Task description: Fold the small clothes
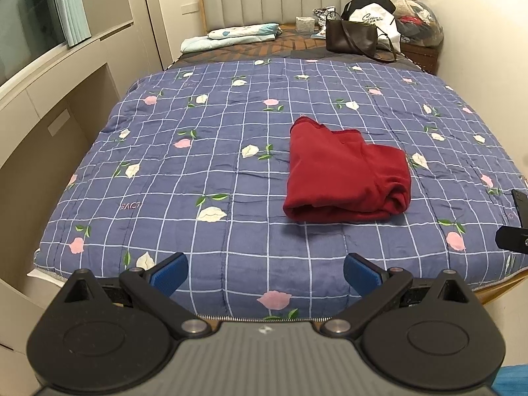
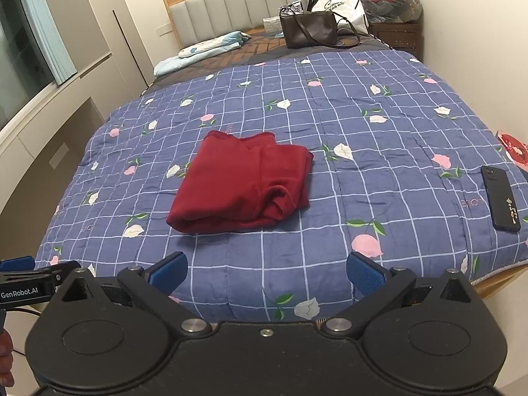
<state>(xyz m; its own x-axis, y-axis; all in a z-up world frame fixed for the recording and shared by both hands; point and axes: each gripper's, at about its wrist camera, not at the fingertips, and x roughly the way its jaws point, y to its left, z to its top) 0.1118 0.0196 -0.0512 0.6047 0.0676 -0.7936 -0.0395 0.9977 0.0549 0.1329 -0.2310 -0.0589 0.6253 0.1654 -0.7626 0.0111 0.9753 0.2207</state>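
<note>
A bed (image 1: 204, 264) with a padded grey headboard (image 1: 257, 0) is covered by a blue checked quilt (image 1: 231, 138) printed with pink and white flowers; a folded red garment (image 1: 343, 178) is laid near the quilt's middle; a dark phone (image 2: 500, 203) is seen face down near the right edge; beyond the quilt, by the headboard, folded pale bedding (image 1: 231, 34) is placed at the left and a brown handbag (image 1: 351, 38) at the right, with a white bag (image 1: 376, 21) behind it.
</note>
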